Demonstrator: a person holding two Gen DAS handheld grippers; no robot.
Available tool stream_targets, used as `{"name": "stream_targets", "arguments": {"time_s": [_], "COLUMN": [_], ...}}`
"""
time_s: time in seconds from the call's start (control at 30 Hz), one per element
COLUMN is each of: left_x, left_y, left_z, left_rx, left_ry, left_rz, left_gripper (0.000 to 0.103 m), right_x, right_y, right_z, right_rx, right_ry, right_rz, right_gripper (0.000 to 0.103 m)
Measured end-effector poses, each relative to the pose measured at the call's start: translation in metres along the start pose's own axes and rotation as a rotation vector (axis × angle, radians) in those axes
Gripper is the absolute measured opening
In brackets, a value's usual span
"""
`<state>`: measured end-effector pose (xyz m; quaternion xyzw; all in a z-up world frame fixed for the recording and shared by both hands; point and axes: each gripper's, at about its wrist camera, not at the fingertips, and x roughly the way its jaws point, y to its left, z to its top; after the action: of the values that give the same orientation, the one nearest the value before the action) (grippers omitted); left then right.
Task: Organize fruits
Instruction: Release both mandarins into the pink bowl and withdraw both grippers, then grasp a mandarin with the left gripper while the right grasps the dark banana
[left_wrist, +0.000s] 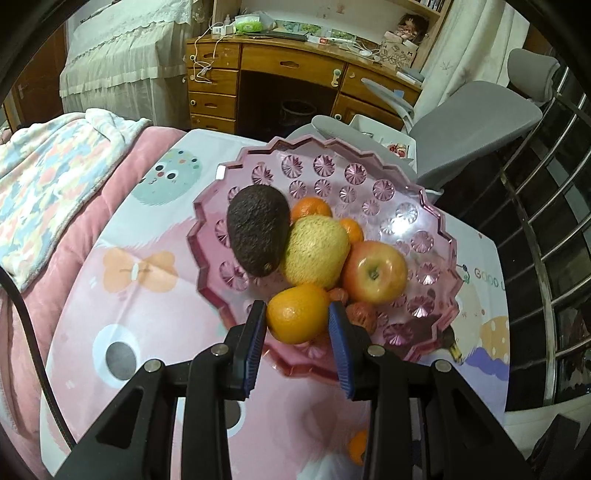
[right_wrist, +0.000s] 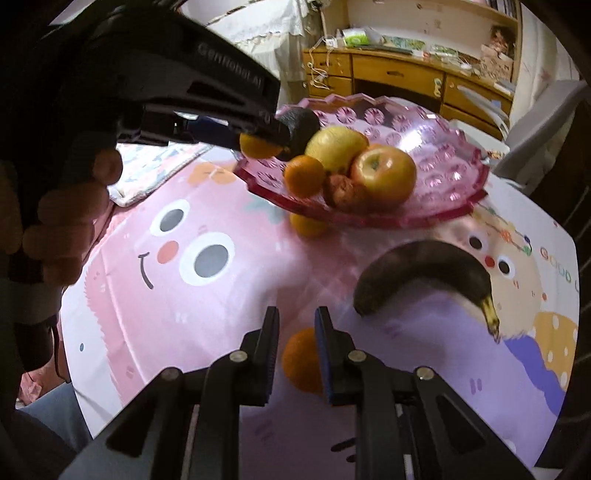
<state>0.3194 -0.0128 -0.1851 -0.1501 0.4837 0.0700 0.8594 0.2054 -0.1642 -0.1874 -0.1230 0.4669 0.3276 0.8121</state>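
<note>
1. While the pink bowl (left_wrist: 439, 236) sits on the cartoon-print tabletop (right_wrist: 177, 295), the left tool (left_wrist: 297, 312) grips an orange (left_wrist: 297, 314) over its near rim.
2. Right tool (right_wrist: 295, 325) clamps another orange (right_wrist: 301, 360), near a dark banana (right_wrist: 424, 266) before the bowl.
3. Behind the bowl: wooden desk (left_wrist: 295, 74), grey chair (left_wrist: 480, 122).

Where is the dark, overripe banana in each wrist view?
Left wrist view: almost wholly hidden behind the pink faceted plastic bowl; only the dark, overripe banana stem tip shows at the bowl's lower right rim.
Right wrist view: banana lies in full on the tablecloth, right of centre.
Shared landmark: the red-yellow apple in the bowl.
</note>
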Motion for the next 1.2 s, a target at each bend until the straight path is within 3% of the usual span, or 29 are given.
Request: {"name": "stream_targets", "arguments": {"time_s": [0.13, 0.23, 0.43, 0.53, 0.73, 0.97, 1.13, 1.2], "left_x": [0.004, 0.004, -0.003, -0.006, -0.009, -0.013, -0.007, -0.005], "left_y": [-0.005, -0.004, 0.0, 0.001, -0.001, -0.006, -0.011, -0.013], "left_z": [0.004, 0.004, -0.001, -0.009, -0.028, -0.049, -0.067, -0.076], "left_rx": [0.011, 0.004, -0.012, -0.017, 0.0, 0.018, 0.04, 0.044], "left_ry": [0.006, 0.01, 0.017, 0.042, 0.079, 0.119, 0.16, 0.179], "left_rz": [-0.005, 0.002, -0.006, -0.008, -0.017, -0.044, -0.045, -0.066], "left_gripper": [0.034, 0.055, 0.057, 0.064, 0.064, 0.065, 0.065, 0.065], "right_x": [0.0, 0.0, -0.004, -0.006, -0.005, -0.006, -0.002, 0.001], "right_y": [-0.004, -0.004, -0.009, -0.013, -0.03, -0.056, -0.072, -0.077], "right_z": [-0.004, -0.003, -0.001, -0.001, -0.001, 0.003, 0.006, 0.008], "right_rx": [0.018, 0.029, 0.074, 0.099, 0.194, 0.317, 0.375, 0.396], "right_ry": [0.006, 0.009, 0.01, 0.013, 0.029, 0.019, 0.036, 0.042], "right_rz": [-0.014, -0.02, -0.027, -0.027, -0.041, -0.037, -0.034, -0.027], "right_gripper": [0.02, 0.02, 0.02, 0.02, 0.027, 0.044, 0.048, 0.054]}}
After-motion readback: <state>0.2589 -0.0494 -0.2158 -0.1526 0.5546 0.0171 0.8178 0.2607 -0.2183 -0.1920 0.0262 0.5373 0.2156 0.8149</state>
